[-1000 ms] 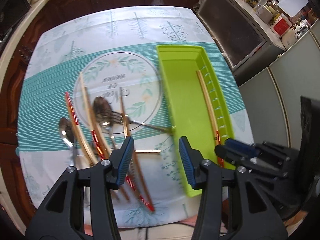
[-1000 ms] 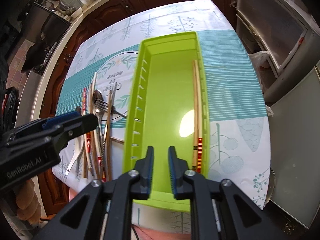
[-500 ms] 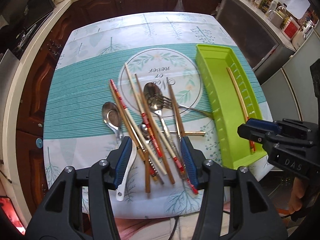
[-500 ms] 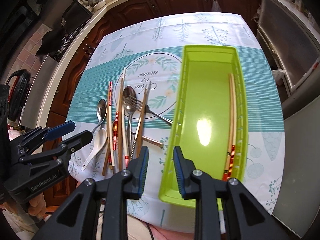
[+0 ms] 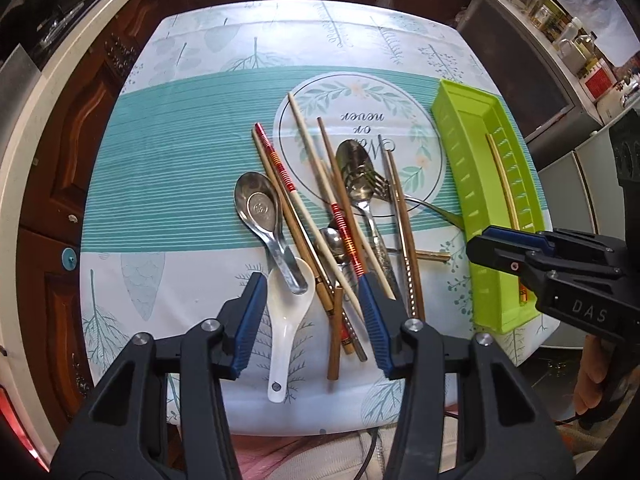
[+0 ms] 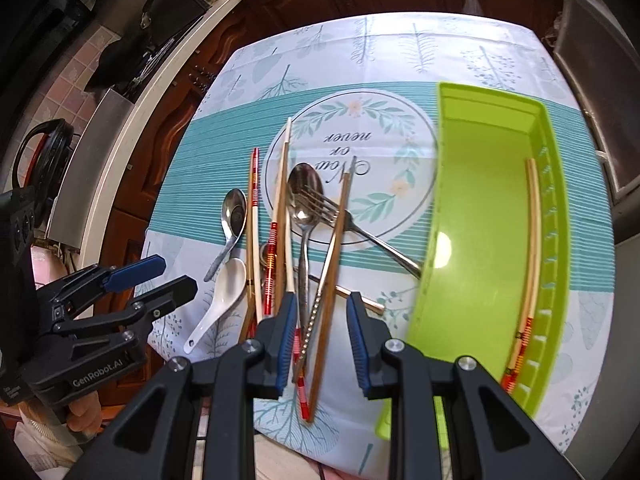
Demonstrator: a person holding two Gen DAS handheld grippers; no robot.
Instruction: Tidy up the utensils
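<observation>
A pile of utensils lies on the tablecloth: wooden chopsticks, a red-banded chopstick, a metal spoon, a fork and a white ceramic spoon. To their right stands a lime-green tray with one chopstick inside. My left gripper hovers above the near end of the pile. Its jaws are closing, and the pads press on nothing. My right gripper hangs open over the chopsticks' near ends, left of the tray.
The table's front edge lies just below both grippers. Dark wooden cabinets run along the left and back. A counter with jars stands at the back right. A hand holds the right gripper's grip.
Both grippers have slid left, from over the green tray to over the pile of utensils. The left jaws have narrowed a little.
</observation>
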